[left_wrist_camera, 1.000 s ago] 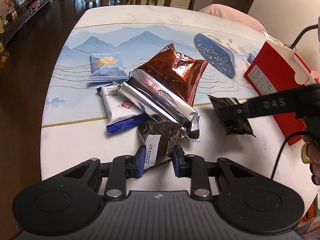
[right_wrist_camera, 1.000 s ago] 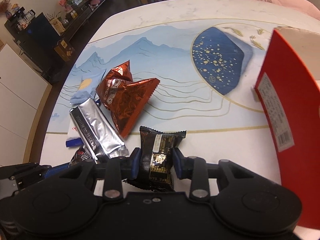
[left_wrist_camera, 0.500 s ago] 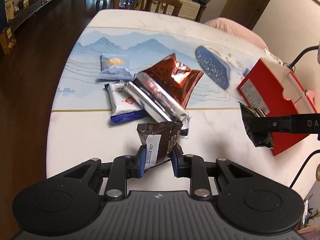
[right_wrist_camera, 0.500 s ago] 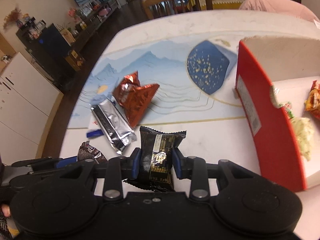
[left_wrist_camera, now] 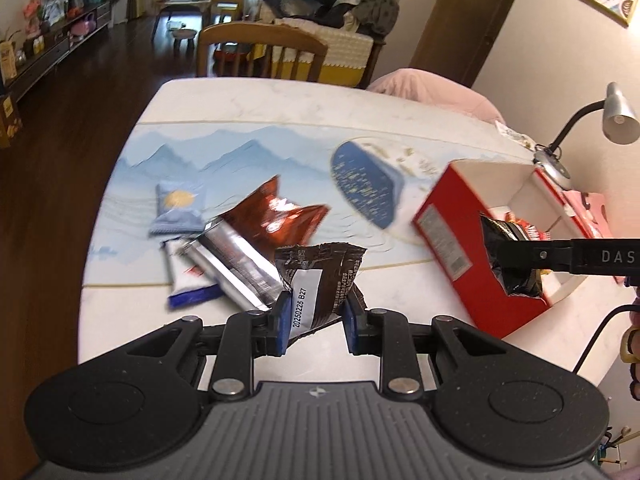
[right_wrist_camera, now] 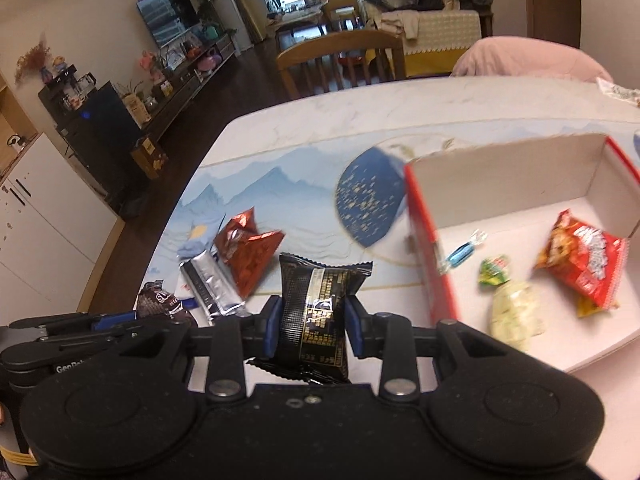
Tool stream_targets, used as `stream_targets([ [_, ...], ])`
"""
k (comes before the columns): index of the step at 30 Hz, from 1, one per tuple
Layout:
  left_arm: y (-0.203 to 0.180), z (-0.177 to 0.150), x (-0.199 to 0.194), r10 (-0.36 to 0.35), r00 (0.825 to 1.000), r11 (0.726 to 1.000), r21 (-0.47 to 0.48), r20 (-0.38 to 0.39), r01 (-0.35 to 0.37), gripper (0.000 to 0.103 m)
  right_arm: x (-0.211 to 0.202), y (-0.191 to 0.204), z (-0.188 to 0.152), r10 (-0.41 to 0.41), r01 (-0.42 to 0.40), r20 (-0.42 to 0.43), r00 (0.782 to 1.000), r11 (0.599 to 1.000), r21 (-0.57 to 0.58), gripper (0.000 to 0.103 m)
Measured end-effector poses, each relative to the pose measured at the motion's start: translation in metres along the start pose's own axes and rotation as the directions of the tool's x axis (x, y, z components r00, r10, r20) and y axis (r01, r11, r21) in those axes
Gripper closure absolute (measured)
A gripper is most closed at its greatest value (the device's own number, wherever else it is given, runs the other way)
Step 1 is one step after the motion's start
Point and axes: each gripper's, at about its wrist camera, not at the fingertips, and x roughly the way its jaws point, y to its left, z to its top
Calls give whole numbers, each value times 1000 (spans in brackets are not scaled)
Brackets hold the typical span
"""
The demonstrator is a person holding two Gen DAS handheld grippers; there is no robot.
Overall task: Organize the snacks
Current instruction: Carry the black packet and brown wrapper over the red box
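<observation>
My left gripper (left_wrist_camera: 316, 318) is shut on a brown snack packet (left_wrist_camera: 320, 280) with a white date label, held above the table. My right gripper (right_wrist_camera: 314, 324) is shut on a black-and-gold snack packet (right_wrist_camera: 316, 308), held above the table just left of the open red box (right_wrist_camera: 430, 248). In the left wrist view the right gripper holds that packet (left_wrist_camera: 508, 264) over the red box's (left_wrist_camera: 452, 240) near edge. On the table lie a silver packet (left_wrist_camera: 236, 268), a red-brown foil bag (left_wrist_camera: 276, 216), a white-and-blue packet (left_wrist_camera: 188, 284) and a pale blue packet (left_wrist_camera: 178, 208).
The red box holds a red chip bag (right_wrist_camera: 580, 260), a pale snack with green top (right_wrist_camera: 508, 304) and a blue-wrapped candy (right_wrist_camera: 460, 254). A desk lamp (left_wrist_camera: 616, 116) stands behind the box. A wooden chair (left_wrist_camera: 260, 52) is at the table's far end.
Both grippers have risen with their packets. The right gripper has moved right to the red box, whose inside now shows. The left gripper's brown packet is lifted clear of the pile.
</observation>
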Motion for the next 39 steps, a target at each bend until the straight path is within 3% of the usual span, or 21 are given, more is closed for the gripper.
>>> stream_targets([
  [20, -140, 46, 25, -88, 996, 989, 116, 6, 86, 78, -47, -113, 20, -27, 23, 85, 996, 999, 44, 71],
  [29, -197, 56, 55, -91, 995, 982, 165, -35, 95, 78, -48, -171, 26, -70, 64, 83, 994, 996, 67, 71],
  [39, -236, 76, 102, -57, 993, 978, 194, -99, 75, 78, -29, -222, 29, -133, 131, 33, 991, 990, 60, 71],
])
